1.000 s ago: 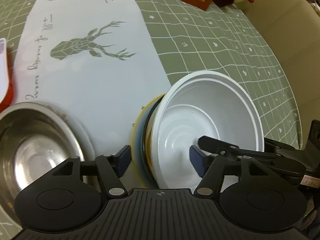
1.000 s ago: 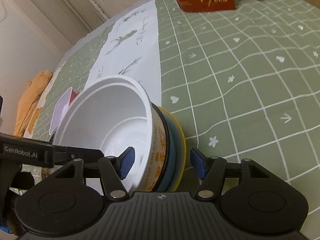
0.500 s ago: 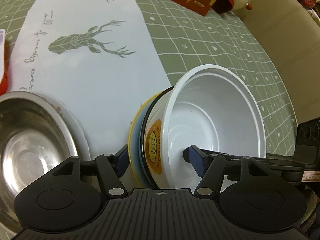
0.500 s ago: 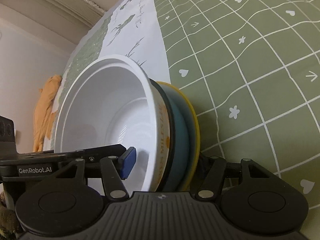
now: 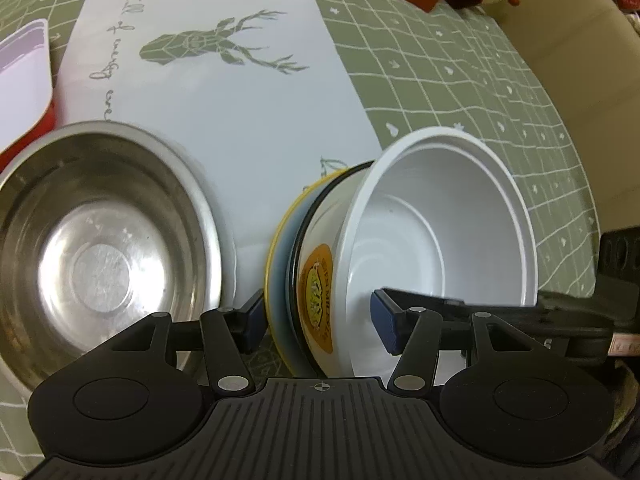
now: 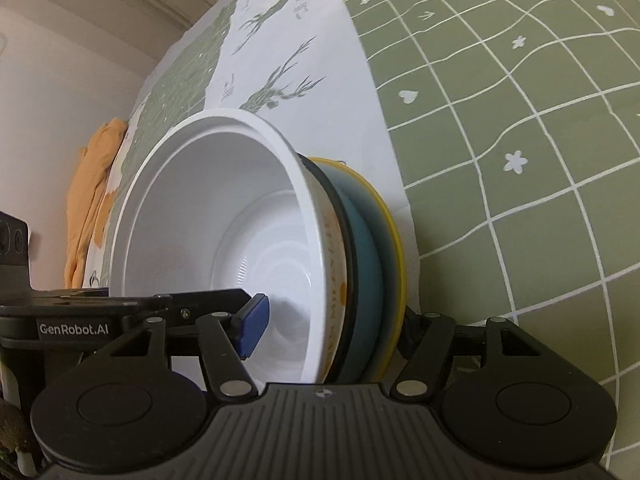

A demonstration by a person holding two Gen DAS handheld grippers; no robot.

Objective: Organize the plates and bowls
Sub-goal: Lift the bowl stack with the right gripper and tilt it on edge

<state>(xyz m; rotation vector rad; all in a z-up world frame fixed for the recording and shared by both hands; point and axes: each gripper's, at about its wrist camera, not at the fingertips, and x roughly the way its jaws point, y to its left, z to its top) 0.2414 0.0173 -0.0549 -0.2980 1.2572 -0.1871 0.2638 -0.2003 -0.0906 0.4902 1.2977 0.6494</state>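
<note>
Bowls first: I count one white bowl (image 5: pixel 448 224) nested in a printed bowl (image 5: pixel 318 300), both tipped on edge against a blue plate (image 6: pixel 366 264) and a yellow plate (image 6: pixel 394 240), so two bowls and two plates in one stack. One steel bowl (image 5: pixel 100 248) sits apart, beyond the left claw's (image 5: pixel 318 322) left finger. That claw straddles the stack, one pad behind the yellow plate, one inside the white bowl; its jaws are closing and I see no pad pressing yet. My right claw (image 6: pixel 328 322) straddles the same stack from the other side, jaws opening, the blue pad (image 6: pixel 252 328) clear inside the white bowl. All rest on the green checked worktop (image 6: pixel 520 120).
</note>
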